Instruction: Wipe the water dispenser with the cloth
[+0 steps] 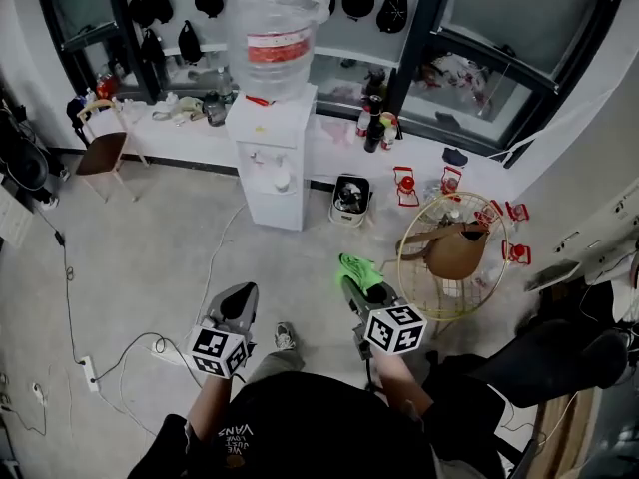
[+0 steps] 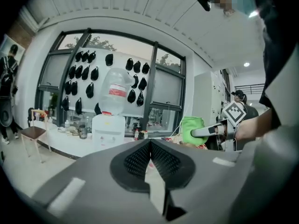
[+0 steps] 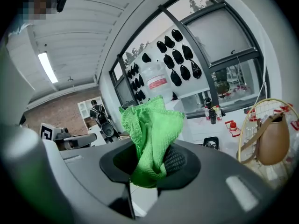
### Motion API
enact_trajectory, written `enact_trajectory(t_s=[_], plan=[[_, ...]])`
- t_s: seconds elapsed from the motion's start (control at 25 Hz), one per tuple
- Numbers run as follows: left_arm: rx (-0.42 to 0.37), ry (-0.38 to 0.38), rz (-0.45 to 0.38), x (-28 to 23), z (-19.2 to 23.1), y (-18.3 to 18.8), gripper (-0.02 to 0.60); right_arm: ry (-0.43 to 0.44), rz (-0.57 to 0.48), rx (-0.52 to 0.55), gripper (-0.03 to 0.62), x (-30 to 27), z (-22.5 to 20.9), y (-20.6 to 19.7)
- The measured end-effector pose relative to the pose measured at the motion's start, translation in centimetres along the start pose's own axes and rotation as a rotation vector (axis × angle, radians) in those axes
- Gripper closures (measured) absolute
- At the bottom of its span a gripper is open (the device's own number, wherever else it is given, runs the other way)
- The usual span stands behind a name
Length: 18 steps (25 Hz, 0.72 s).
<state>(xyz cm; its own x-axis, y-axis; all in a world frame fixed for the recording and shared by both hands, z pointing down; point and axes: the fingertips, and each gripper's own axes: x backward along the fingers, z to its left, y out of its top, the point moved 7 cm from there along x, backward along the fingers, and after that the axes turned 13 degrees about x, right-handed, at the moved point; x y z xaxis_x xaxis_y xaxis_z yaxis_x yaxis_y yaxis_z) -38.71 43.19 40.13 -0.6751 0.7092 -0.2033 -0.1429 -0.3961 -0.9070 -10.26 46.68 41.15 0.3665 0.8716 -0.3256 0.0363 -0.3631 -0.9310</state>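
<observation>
A white water dispenser (image 1: pixel 272 153) with a clear bottle on top stands on the floor against the low white ledge, well ahead of me. It also shows far off in the left gripper view, dispenser (image 2: pixel 108 129). My right gripper (image 1: pixel 351 279) is shut on a green cloth (image 1: pixel 359 269); the cloth (image 3: pixel 150 136) bunches up between its jaws. My left gripper (image 1: pixel 238 299) is shut with nothing in it, its pads (image 2: pixel 140 158) pressed together. Both grippers hang low, about a metre short of the dispenser.
A rice cooker (image 1: pixel 349 199) sits right of the dispenser. A round wire table (image 1: pixel 451 262) with a brown bag stands at the right. A chair (image 1: pixel 103 148) is at the left, and cables and a power strip (image 1: pixel 90 370) lie on the floor.
</observation>
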Motion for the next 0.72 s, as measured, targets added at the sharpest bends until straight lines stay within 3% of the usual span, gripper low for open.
enact_trajectory(t_s=[0.4, 0.72], plan=[[-0.074, -0.102, 0.037, -9.8, 8.9, 6.5, 0.580, -0.076, 0.011, -0.024, 0.480, -11.0, -2.8, 4.3], [-0.017, -0.091, 0.077, -14.0, 11.3, 6.5, 0.580, -0.069, 0.050, -0.043, 0.480, -15.8, -5.6, 5.1]])
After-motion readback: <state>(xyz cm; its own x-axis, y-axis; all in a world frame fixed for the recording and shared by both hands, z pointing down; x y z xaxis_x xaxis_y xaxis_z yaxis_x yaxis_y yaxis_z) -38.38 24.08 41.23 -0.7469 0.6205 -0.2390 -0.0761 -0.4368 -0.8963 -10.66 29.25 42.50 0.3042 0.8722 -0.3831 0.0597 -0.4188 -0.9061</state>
